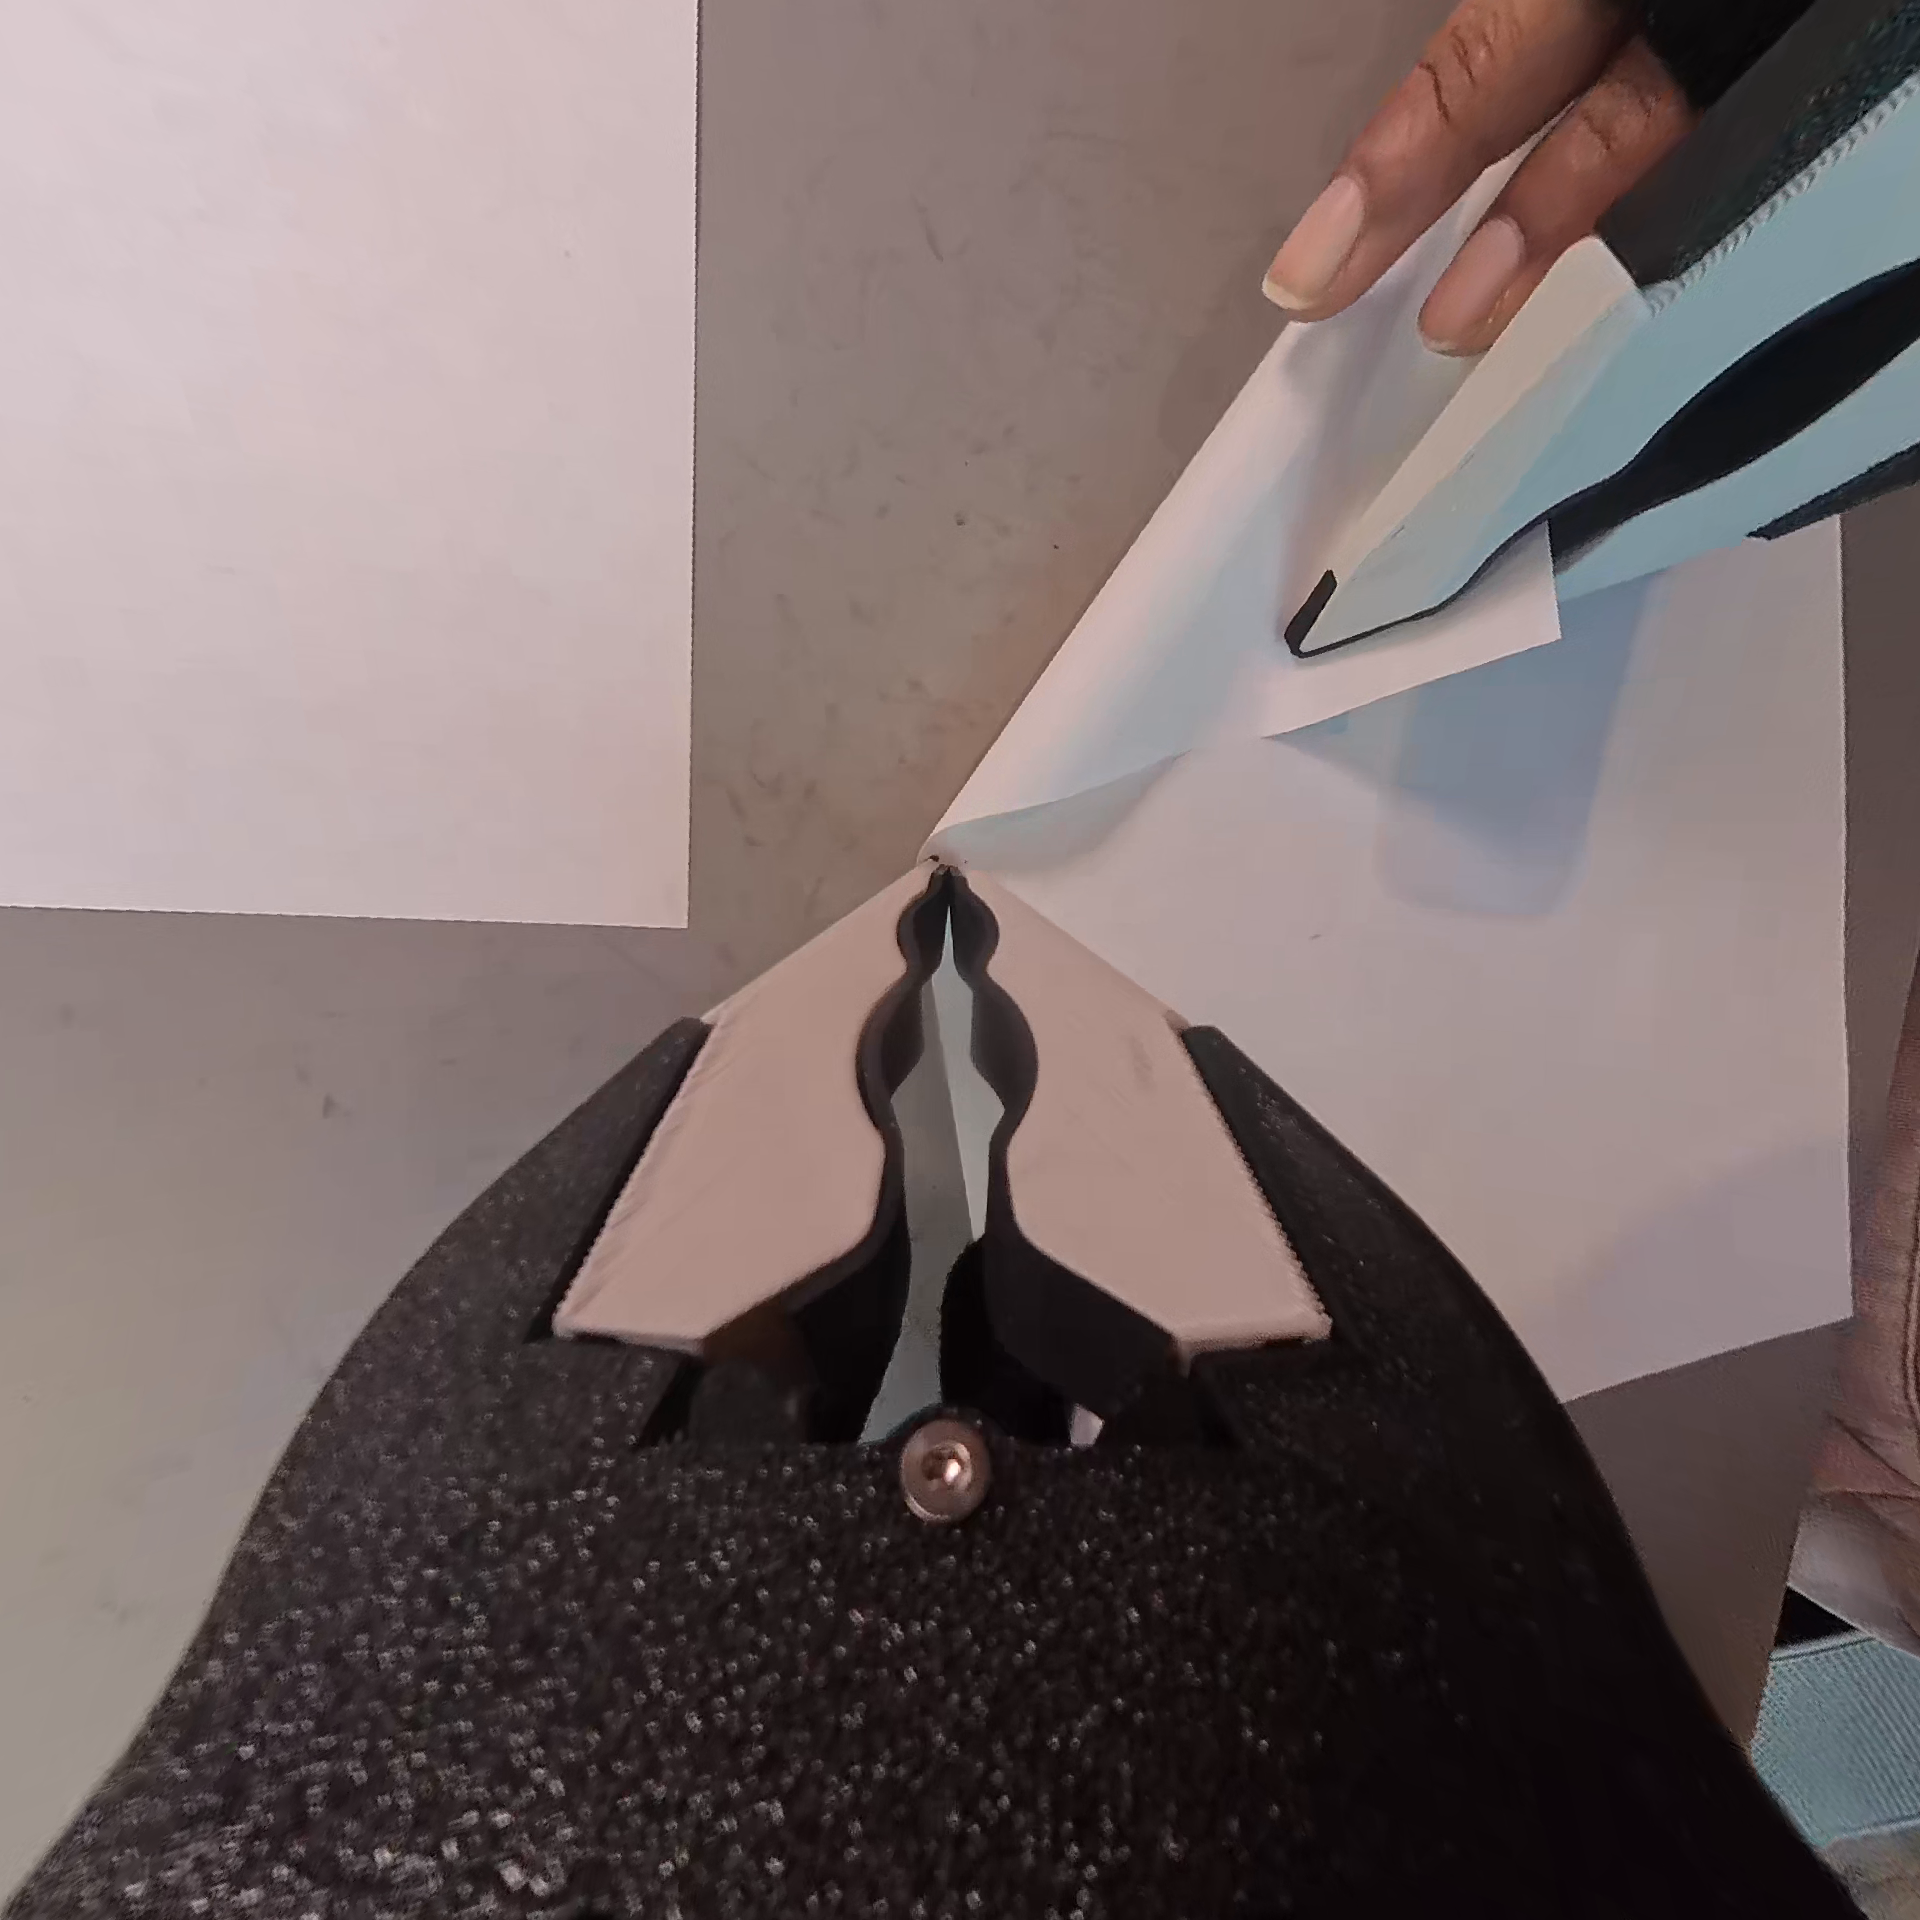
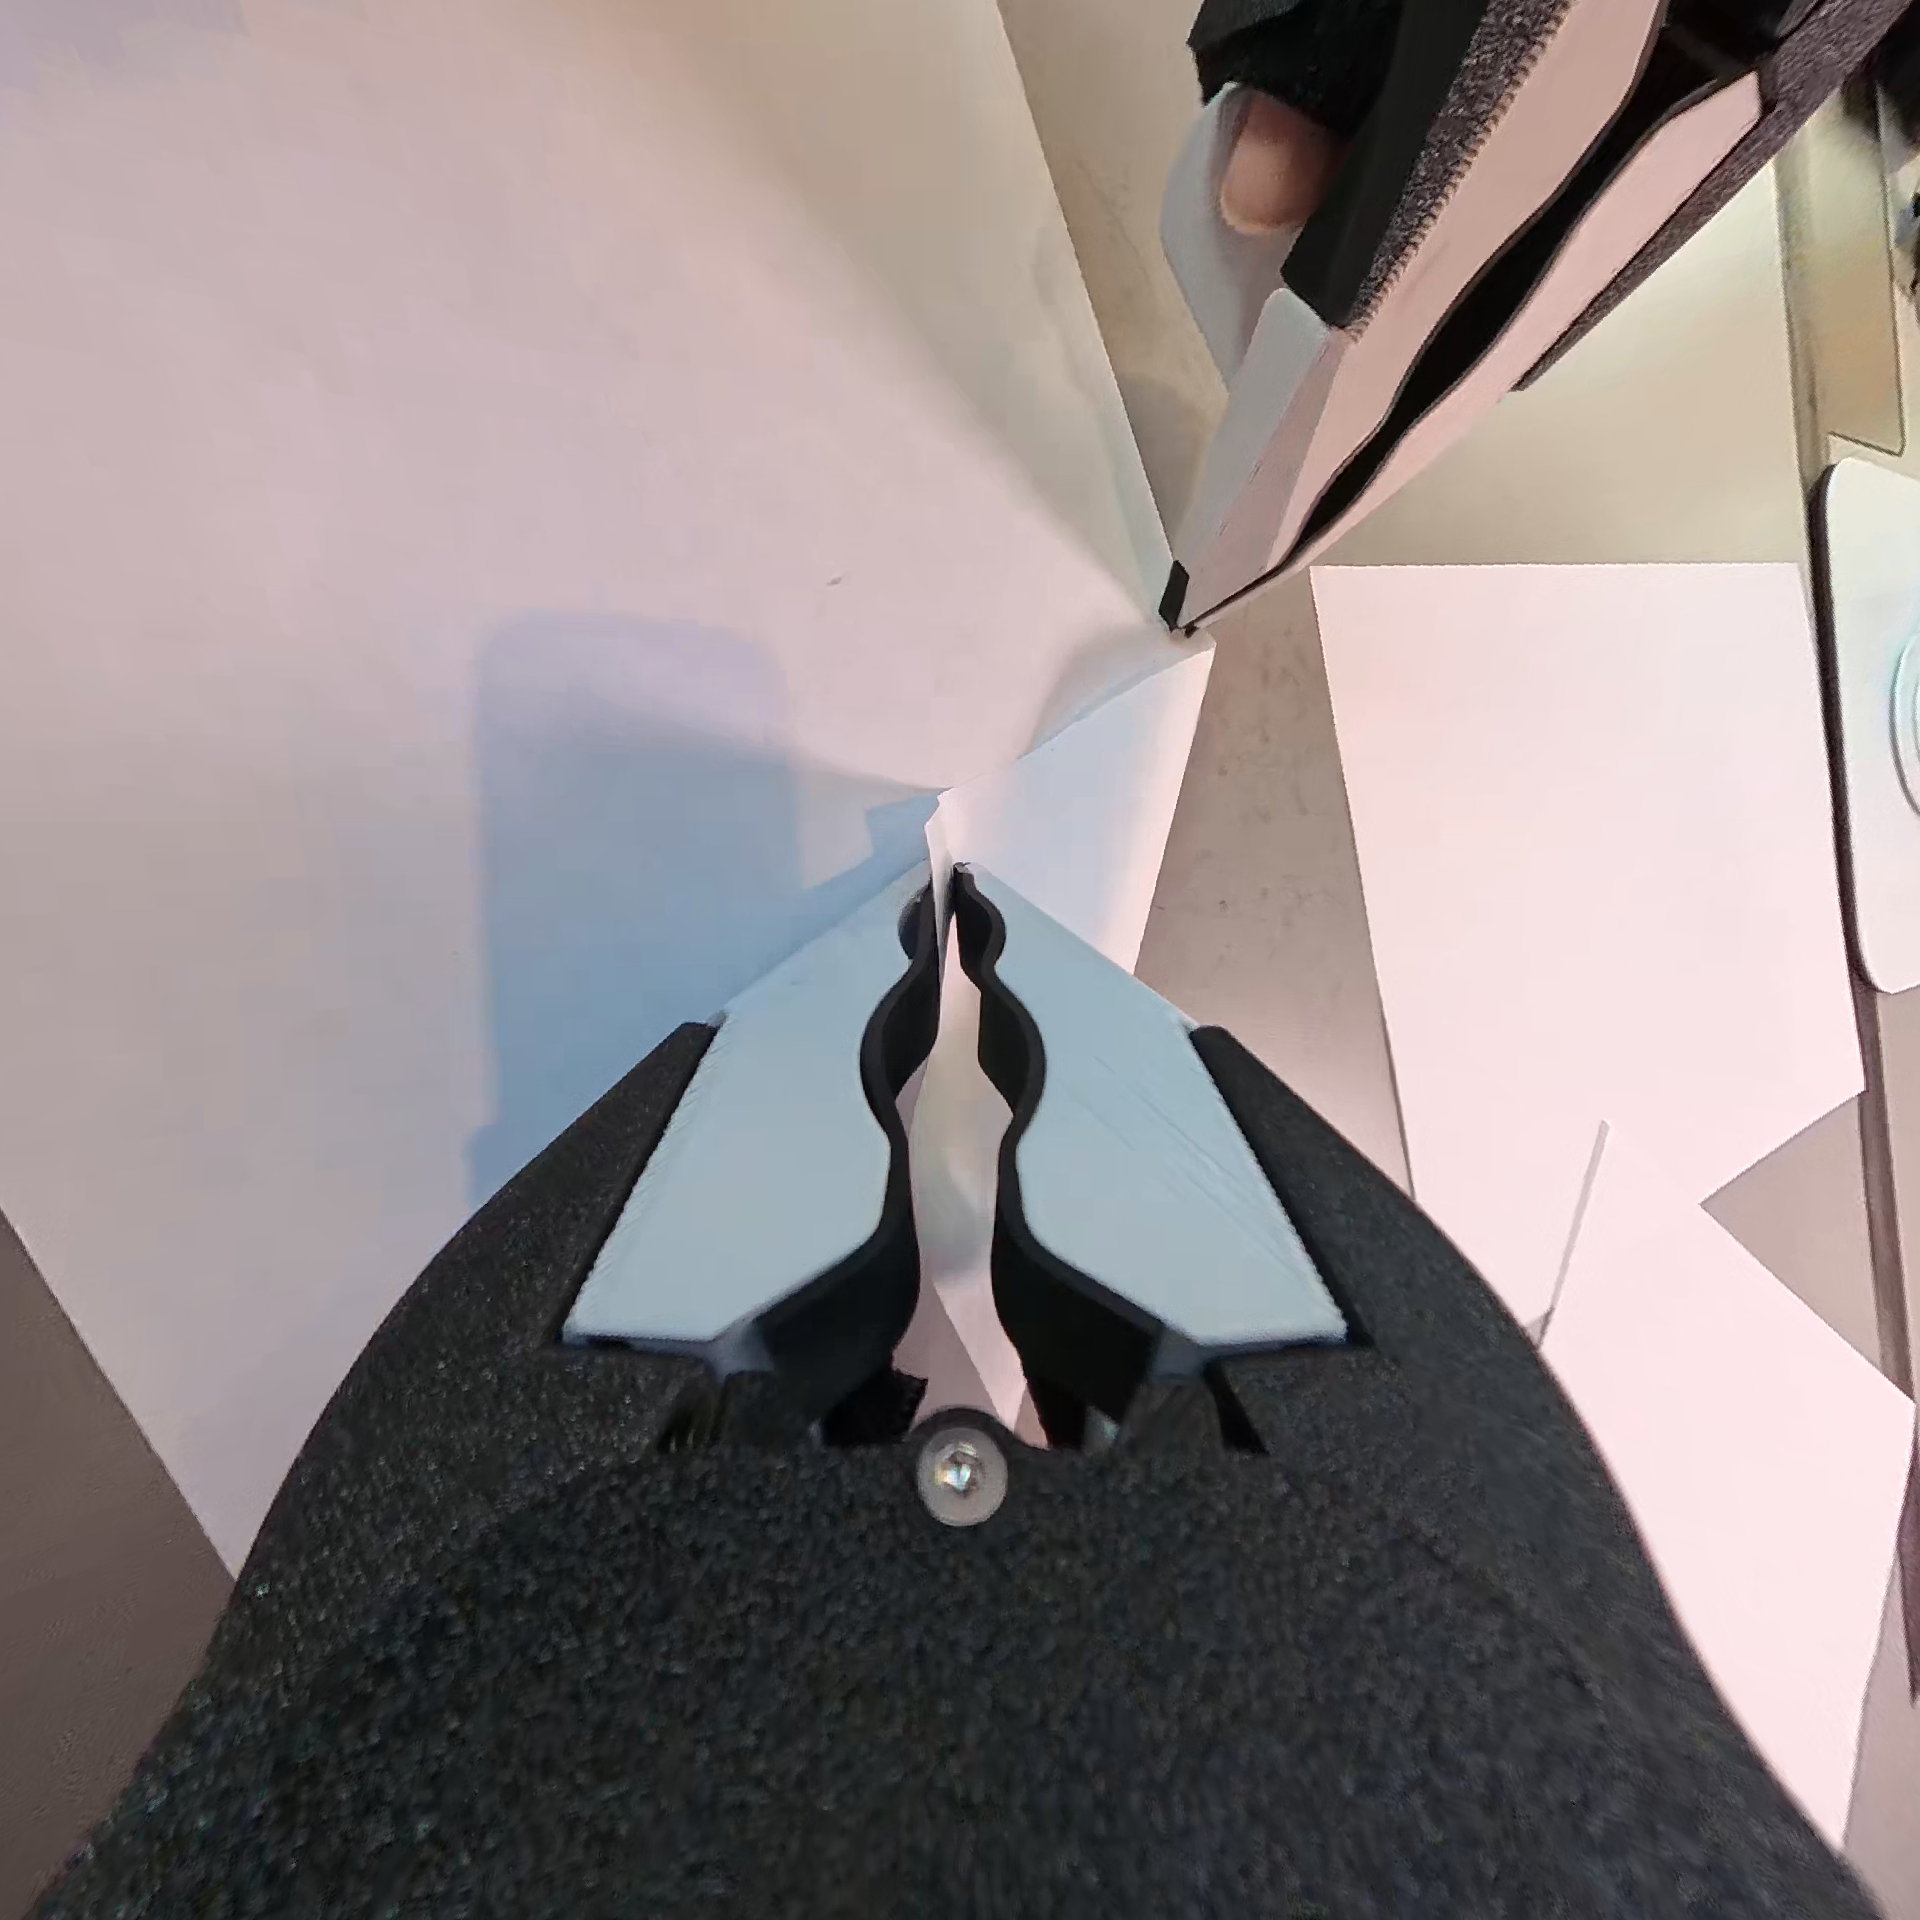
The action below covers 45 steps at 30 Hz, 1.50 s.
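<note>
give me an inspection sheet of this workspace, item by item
surface: grey tabletop, scuffed, mostly covered by paper.
job's things: a white sheet of paper with one corner folded over onto itself; the rest lies flat.
clutter: a second white sheet lies flat apart from the first; more white sheets overlap beside the work area; a white rounded flat object is at the view's edge, kind unclear.
grippers: left tongs shut, tips at the fold's end on the paper's edge; right tongs shut on the folded corner. A hand rests fingers on the flap.
cables: nothing seen.
surroundings: nothing seen beyond the table.
</note>
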Motion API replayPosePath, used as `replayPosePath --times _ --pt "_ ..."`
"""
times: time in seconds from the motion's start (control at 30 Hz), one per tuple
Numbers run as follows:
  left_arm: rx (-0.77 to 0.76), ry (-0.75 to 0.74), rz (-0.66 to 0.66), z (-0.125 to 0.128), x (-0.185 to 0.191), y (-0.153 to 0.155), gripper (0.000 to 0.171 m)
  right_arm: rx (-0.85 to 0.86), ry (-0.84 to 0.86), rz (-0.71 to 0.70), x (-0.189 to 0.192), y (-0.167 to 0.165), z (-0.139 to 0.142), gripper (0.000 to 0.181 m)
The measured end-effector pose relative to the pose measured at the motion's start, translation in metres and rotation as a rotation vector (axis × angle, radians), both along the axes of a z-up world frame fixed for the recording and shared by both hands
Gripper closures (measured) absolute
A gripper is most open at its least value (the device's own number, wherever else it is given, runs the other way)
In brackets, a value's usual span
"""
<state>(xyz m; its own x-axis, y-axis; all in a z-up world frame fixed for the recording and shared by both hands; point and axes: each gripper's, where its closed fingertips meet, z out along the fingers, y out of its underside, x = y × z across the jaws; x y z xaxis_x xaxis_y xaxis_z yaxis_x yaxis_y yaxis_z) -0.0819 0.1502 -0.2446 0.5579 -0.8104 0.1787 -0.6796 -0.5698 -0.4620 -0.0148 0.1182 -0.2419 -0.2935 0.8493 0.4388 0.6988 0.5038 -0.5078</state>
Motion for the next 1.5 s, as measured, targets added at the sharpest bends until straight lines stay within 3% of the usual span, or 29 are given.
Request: replayPosePath --times 0.47,0.87,1.23,1.4,1.5 --pt "-0.024 -0.107 0.084 0.001 0.012 0.009 0.171 -0.057 0.004 -0.046 0.004 -0.002 0.000 0.181" --pt "0.062 0.003 0.032 -0.001 0.011 0.009 0.171 -0.040 -0.013 -0.072 0.007 0.007 0.000 0.181" --pt "0.061 -0.119 0.136 0.001 0.013 0.011 0.171 -0.063 0.013 -0.095 0.008 0.008 -0.001 0.181" --pt "0.049 -0.269 0.212 0.014 0.018 0.012 0.171 -0.070 0.024 -0.100 0.008 0.007 -0.001 0.181" --pt "0.098 -0.257 0.236 0.016 0.015 0.018 0.171 -0.072 0.025 -0.102 0.008 0.007 -0.001 0.181"
